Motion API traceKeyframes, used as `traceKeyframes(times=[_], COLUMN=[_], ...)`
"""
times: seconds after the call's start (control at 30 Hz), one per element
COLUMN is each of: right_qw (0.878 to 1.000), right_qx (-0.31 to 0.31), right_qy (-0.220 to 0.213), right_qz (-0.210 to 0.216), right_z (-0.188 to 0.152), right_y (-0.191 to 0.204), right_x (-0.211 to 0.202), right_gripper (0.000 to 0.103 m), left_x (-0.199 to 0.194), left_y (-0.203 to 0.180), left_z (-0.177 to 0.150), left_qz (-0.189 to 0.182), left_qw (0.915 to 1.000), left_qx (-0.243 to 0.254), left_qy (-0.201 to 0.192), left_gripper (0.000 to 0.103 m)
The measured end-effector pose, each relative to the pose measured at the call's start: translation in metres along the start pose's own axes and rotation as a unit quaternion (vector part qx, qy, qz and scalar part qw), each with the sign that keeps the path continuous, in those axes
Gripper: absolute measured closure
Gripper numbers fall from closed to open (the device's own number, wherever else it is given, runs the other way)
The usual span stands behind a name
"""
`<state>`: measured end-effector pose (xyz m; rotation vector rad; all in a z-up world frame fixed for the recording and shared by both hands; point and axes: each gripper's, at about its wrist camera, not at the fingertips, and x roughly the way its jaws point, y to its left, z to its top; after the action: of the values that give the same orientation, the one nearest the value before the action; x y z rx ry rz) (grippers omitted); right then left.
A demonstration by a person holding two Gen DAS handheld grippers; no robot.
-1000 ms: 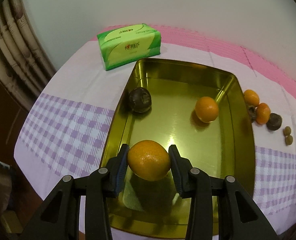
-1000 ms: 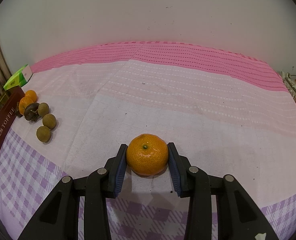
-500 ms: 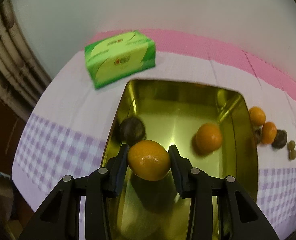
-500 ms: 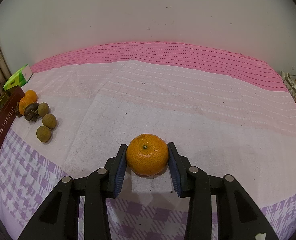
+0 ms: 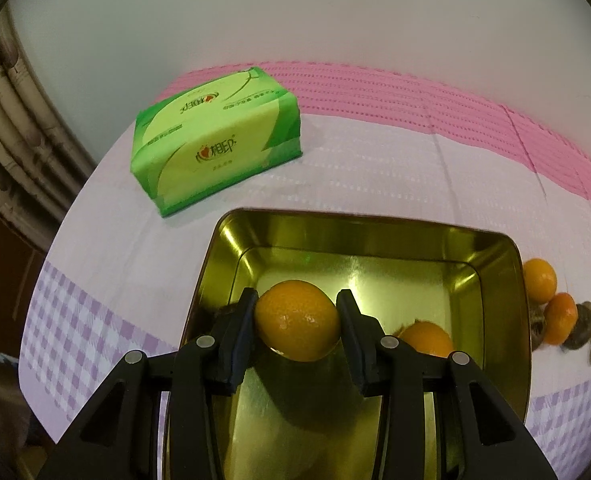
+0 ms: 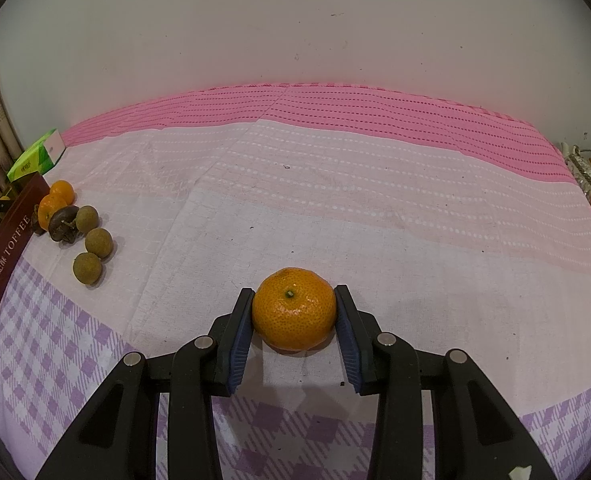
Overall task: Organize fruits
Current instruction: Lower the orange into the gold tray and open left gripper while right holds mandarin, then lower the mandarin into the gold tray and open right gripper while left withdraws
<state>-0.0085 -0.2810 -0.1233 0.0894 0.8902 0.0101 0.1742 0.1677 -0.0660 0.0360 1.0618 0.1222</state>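
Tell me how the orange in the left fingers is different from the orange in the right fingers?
The left orange hangs above the gold tin, while the right orange sits on the tablecloth. The right orange shows its little green stem spot on top; the left orange shows only smooth peel. The left orange looks egg-shaped from here, the right orange rounder. Both are orange and pinched between fingers on both sides.

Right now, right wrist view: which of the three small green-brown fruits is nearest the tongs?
The lowest green-brown fruit, at the checked cloth's edge. The other two sit farther back, toward the dark fruit.
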Motion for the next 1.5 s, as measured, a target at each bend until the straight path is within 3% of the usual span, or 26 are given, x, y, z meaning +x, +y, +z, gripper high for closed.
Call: traceKeyframes(times=[0.5, 0.97, 1.17, 1.4, 1.5], right_qw=[1.0, 1.0, 1.0, 1.0, 1.0], right_qx=[0.0, 0.0, 0.001, 0.004, 0.005], right_qy=[0.0, 0.0, 0.0, -0.001, -0.002], right_qz=[0.0, 0.001, 0.001, 0.006, 0.008], right_z=[0.0, 0.0, 0.0, 0.0, 0.0], right_y=[-0.001, 0.0, -0.001, -0.002, -0.003], right_x=[0.0, 0.0, 0.0, -0.001, -0.001], right_gripper=[0.066, 0.066, 0.066, 0.066, 0.066], left_x=[0.01, -0.028, -0.057, -0.106, -0.123], left_y=[-0.009, -0.017, -0.024, -0.029, -0.032], left_z=[0.005, -0.005, -0.031, -0.074, -0.093], left_qz=[0.014, 0.03, 0.009, -0.058, -0.066], left_qw=[0.9999, 0.999, 0.9998, 0.9974, 0.996], left_qx=[0.008, 0.019, 0.002, -0.036, -0.048], left_qy=[0.002, -0.028, -0.018, -0.021, -0.035], left_gripper=[0.062, 0.061, 0.06, 0.06, 0.059])
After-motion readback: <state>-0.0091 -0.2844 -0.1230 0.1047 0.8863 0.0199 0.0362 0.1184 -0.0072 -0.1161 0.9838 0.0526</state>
